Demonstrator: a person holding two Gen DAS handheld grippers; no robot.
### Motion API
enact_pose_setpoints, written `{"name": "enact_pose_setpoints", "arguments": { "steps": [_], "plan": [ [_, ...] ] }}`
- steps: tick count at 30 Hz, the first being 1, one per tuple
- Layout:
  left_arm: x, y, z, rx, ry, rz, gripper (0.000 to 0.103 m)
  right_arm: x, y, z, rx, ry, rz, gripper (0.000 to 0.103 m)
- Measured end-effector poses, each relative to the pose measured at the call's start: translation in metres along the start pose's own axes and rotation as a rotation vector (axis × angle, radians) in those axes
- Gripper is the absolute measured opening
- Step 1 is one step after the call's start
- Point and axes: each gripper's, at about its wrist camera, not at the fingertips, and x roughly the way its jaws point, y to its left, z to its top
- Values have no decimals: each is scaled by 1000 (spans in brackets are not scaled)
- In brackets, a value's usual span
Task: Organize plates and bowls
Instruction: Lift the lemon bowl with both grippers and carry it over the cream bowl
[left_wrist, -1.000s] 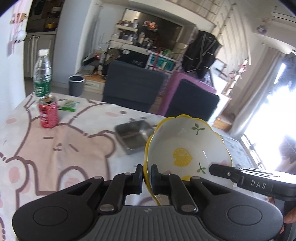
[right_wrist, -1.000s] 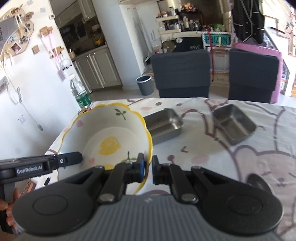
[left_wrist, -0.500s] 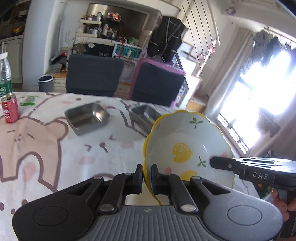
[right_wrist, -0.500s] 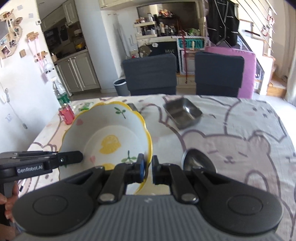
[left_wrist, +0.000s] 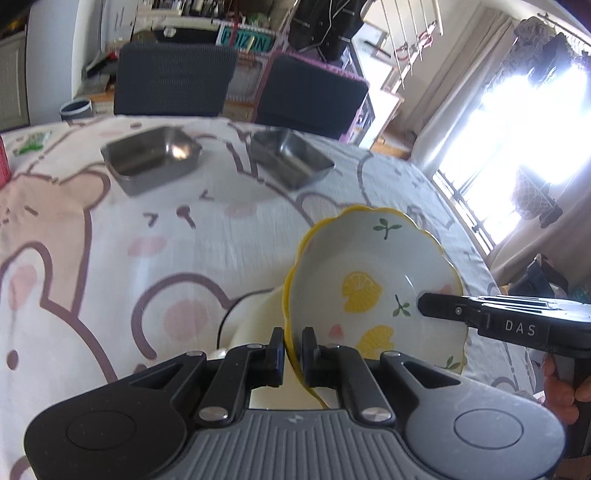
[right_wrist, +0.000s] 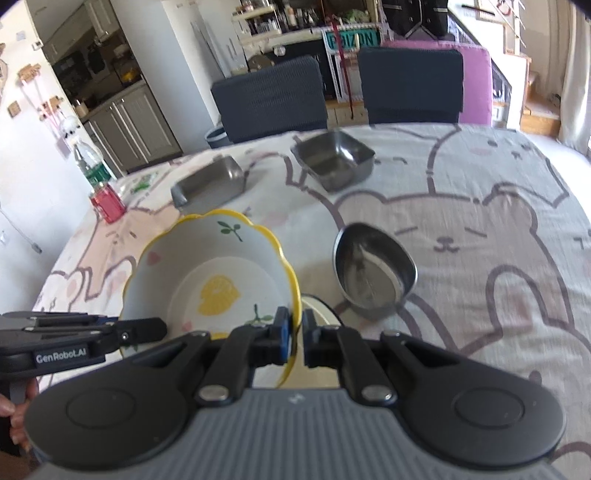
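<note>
You have swung the lemon bowl (left_wrist: 376, 291) rightward; both left tongs (left_wrist: 293, 347) and right tongs (right_wrist: 295, 332) clamp its rim above a cream plate (left_wrist: 258, 317), ready for stacking.

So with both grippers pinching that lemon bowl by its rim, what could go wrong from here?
1. The left gripper and right gripper clamp only the thin scalloped rim of the lemon bowl; if they move unevenly it may twist or slip.
2. A cream dish lies right beneath; lowering fast could chip either.
3. The oval steel bowl sits close on the right and could get knocked.
</note>
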Motion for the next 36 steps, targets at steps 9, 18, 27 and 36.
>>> {"name": "enact_pose_setpoints", "arguments": {
  "steps": [9,18,27,36],
  "plan": [
    [20,4,-4,-28,61,-21,9,14,-5,-3,-6,74,-28,8],
    [26,6,-7,-14,93,-21,10,20,-7,-2,-11,110,-43,9],
    [32,9,-11,-14,123,-21,10,26,-5,-3,-36,144,-53,9],
    [37,7,-15,13,153,-8,12,31,-5,-4,-59,174,-61,9]
  ]
}}
